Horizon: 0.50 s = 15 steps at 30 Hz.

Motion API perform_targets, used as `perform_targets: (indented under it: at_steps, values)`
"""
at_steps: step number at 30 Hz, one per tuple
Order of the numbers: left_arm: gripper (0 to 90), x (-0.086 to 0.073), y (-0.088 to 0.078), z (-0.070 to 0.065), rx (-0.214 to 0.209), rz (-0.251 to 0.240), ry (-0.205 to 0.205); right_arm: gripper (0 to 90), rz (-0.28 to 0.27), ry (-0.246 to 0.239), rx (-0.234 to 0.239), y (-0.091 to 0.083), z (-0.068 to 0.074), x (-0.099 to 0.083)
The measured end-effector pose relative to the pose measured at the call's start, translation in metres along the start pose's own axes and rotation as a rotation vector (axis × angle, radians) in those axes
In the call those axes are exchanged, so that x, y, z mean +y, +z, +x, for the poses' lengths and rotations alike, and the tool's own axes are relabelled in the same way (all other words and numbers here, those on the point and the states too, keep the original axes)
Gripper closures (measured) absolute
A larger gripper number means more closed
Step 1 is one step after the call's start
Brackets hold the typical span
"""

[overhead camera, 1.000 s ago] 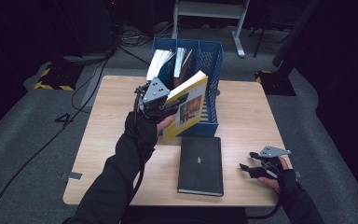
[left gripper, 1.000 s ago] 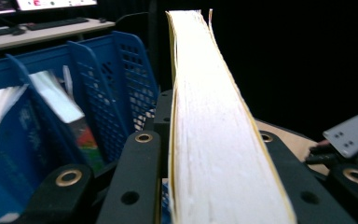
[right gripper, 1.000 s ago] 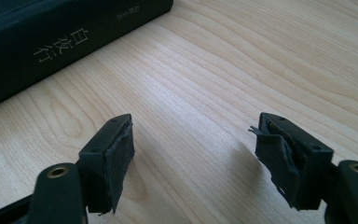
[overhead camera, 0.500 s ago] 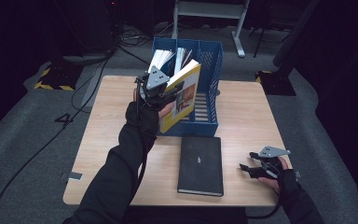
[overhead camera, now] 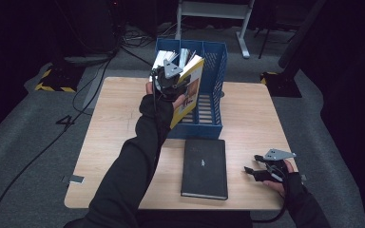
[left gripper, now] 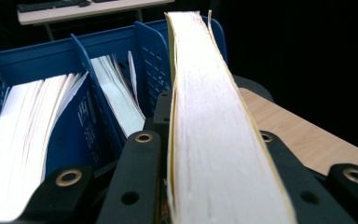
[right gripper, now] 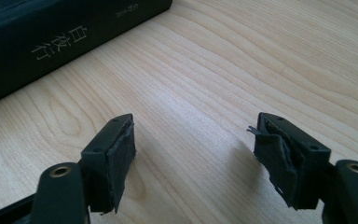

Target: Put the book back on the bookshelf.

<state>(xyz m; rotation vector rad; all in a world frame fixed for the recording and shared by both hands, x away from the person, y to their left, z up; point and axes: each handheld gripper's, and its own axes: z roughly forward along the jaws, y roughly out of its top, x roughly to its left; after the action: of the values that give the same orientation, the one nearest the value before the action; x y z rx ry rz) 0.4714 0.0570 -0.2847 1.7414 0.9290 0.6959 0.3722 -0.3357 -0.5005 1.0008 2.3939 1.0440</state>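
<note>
Over the blue rack, yellow book (overhead camera: 190, 90) pinched in the left gripper (overhead camera: 171, 78), about to be filed.

From the high view: held upright and tilted above the blue rack (overhead camera: 214, 121) at the far side of the surface (overhead camera: 119, 123), jaws clamped on its pages; judged mid-carry, next calling for lining the book up with a free slot on the rack's right and lowering it between the dividers without catching a wall; black book (overhead camera: 204, 167) flat on the surface, near the right gripper (overhead camera: 253, 172), jaws spread over bare wood. From the left gripper view: page edge of the yellow book squeezed between both jaws; two slots at left already holding white-paged books (left gripper: 23, 126), one leaning. From the right gripper view: jaws apart, nothing between, black book just beyond.
</note>
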Motion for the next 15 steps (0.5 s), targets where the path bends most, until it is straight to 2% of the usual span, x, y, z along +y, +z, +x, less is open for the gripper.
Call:
perform_targets:
  at_steps: [15]
  values:
    - [75.1,0.022,0.038,-0.001,0.077,0.024,-0.034,29.5,-0.003,-0.001,0.008,0.000,0.001,0.000]
